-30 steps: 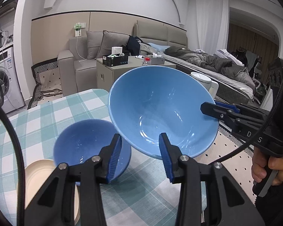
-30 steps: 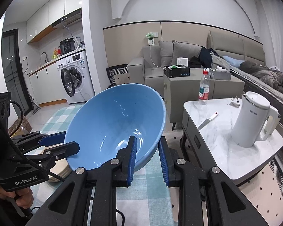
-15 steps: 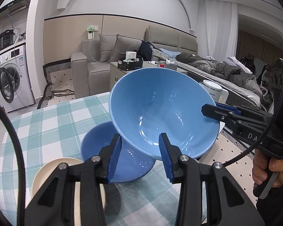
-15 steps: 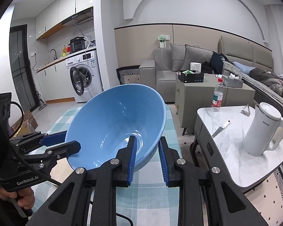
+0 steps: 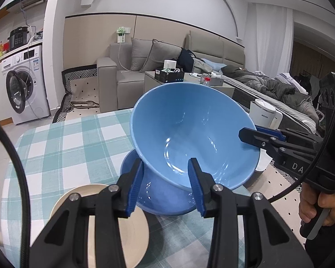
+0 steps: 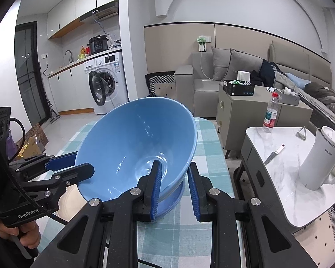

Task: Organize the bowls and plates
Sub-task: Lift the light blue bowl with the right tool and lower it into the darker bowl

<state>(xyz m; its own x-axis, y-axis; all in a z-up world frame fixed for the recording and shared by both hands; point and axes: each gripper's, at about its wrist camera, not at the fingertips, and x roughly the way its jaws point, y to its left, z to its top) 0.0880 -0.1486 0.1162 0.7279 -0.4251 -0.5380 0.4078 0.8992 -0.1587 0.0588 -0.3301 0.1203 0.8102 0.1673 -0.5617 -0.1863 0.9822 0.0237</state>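
A white washing machine stands under the kitchen counter; a grey sofa backs the beige-panelled wall.

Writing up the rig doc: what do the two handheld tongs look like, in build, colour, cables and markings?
Both tongs, left and right, have matte black angular arms with silver pivot screws and ribbed blue pads. A black cable loops from each. The left body reads "GenRobot" in white; the right shows white letters "DA". Dark sleeves behind the handles.

left hand-held gripper: clamped | right hand-held gripper: clamped
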